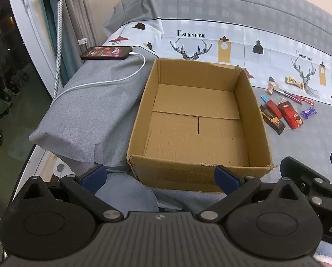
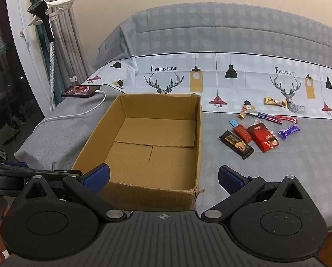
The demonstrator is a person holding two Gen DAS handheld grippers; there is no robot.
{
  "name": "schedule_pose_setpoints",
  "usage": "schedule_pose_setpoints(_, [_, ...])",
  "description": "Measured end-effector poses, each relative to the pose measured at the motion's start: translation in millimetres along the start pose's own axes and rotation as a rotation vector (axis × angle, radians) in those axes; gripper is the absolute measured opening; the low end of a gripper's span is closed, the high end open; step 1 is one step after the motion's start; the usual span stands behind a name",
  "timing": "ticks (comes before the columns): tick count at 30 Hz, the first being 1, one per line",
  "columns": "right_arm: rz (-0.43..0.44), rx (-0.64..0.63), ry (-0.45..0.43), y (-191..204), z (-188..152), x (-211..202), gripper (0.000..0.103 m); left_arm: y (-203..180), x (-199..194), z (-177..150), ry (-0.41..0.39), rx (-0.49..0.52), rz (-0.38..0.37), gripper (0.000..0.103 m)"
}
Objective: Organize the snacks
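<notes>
Both my left tongs (image 1: 160,176) and right tongs (image 2: 163,176) hang spread wide and empty near the front of the cardboard box (image 2: 143,138), which has nothing in it. The snacks (image 2: 258,131) lie loose on the bed (image 2: 277,178) to its right. I judge the slick wrappers may slip, or soft bedding give way so I pinch cloth. A charging phone (image 2: 81,91) rests on a pillow by grey curtains
</notes>
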State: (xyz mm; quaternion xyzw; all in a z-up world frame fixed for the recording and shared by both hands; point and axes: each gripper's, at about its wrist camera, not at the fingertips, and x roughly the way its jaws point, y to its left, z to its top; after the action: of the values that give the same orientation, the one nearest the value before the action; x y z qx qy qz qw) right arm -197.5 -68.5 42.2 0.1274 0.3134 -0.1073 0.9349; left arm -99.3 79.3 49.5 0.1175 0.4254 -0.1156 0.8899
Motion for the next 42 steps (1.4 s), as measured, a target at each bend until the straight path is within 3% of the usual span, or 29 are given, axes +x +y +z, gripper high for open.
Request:
schedule_pose_setpoints(18, [0.017, 0.081, 0.041, -19, 4, 13, 0.103, -21, 12, 4, 0.038, 0.058, 0.030, 0.103])
schedule_pose_setpoints(26, [-0.039, 0.118, 0.063, -48, 0, 21, 0.103, -50, 21, 9, 0.058, 0.118, 0.034, 0.103])
schedule_pose_setpoints(32, [-0.107, 0.161, 0.056, -84, -1, 27, 0.103, -74, 35, 25, 0.071, 0.153, 0.047, 0.103])
schedule_pose_setpoints(38, [-0.205, 0.294, 0.051, -150, -3, 46, 0.103, -108, 54, 52, 0.074, 0.202, 0.054, 0.103])
schedule_pose_setpoints(42, [-0.278, 0.337, 0.061, -198, -5, 64, 0.103, -143, 69, 71, 0.096, 0.228, 0.013, 0.103])
